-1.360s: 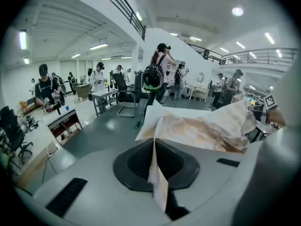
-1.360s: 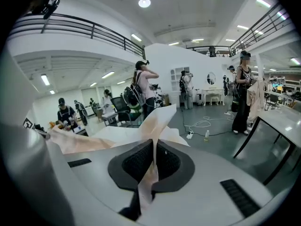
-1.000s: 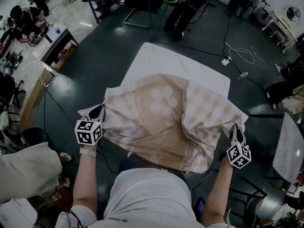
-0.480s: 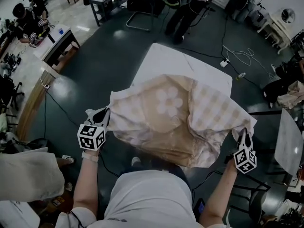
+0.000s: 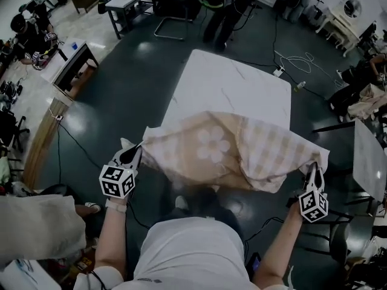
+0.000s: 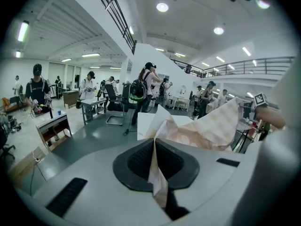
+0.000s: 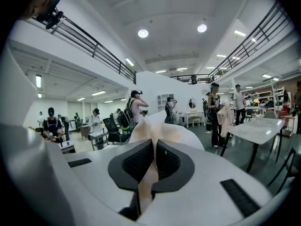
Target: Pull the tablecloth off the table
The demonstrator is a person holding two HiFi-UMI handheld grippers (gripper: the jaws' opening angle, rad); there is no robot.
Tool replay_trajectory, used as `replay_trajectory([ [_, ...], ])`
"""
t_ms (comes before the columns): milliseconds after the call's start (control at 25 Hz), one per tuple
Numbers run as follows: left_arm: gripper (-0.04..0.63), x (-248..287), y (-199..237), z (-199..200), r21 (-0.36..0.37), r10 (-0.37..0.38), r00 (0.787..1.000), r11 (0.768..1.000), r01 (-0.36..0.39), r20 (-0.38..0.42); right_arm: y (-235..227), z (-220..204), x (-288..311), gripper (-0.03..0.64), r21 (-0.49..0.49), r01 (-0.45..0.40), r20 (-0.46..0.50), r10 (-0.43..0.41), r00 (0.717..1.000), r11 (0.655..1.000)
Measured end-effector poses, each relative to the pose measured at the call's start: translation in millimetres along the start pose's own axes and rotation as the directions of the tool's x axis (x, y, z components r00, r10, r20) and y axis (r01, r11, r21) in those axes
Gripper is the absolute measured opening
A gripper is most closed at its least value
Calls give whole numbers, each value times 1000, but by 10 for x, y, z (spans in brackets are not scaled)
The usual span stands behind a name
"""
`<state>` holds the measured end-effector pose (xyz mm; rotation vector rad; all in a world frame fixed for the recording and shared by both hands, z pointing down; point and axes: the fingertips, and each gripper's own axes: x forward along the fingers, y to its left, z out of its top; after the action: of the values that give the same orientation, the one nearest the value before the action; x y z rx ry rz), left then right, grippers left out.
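A beige tablecloth (image 5: pixel 242 147) with checks and a white flower print hangs in a loose bunch between my two grippers, over the near end of a white table (image 5: pixel 233 89). Most of the table top lies bare. My left gripper (image 5: pixel 134 154) is shut on the cloth's left corner. My right gripper (image 5: pixel 312 169) is shut on the right corner. In the left gripper view the tablecloth (image 6: pixel 207 126) is pinched between the pads of the left gripper (image 6: pixel 154 147) and stretches off to the right. In the right gripper view a fold of tablecloth (image 7: pixel 162 128) sticks up from the shut right gripper (image 7: pixel 154 157).
A chair (image 5: pixel 175 23) and a standing person (image 5: pixel 224 11) are beyond the table's far end. A wooden desk (image 5: pixel 66 59) stands at the left, another white table (image 5: pixel 369 162) at the right. Cables (image 5: pixel 302 65) lie on the dark floor.
Both grippers have pulled the cloth toward me. Far more bare table top shows now, and the cloth has gathered into a narrower band at the near end.
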<state>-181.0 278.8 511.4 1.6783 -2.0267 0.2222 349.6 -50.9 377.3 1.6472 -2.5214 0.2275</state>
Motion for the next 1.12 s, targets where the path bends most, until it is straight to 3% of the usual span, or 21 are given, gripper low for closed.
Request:
replay_trajectory([
  [360, 12, -182, -562, -103, -24, -168, 985, 985, 169, 45, -139, -21, -863, 28, 5, 56, 22, -56, 998, 998],
  [520, 12, -219, -873, 0, 32, -240, 969, 971, 239, 63, -145, -33, -1151, 28, -16, 52, 26, -51, 998, 999],
  [680, 12, -218, -1216, 138, 73, -276, 957, 960, 270, 88, -173, -9, -1329, 27, -41, 35, 33, -34, 999, 999],
  [960, 12, -359, -1788, 235, 74, -302, 944, 953, 294, 135, -151, 35, -1662, 27, -50, -27, 33, 29, 999, 998],
  [1120, 12, -396, -2191, 308, 85, -357, 921, 934, 347, 156, -144, 59, -1937, 28, -69, -27, 50, 30, 998, 997],
])
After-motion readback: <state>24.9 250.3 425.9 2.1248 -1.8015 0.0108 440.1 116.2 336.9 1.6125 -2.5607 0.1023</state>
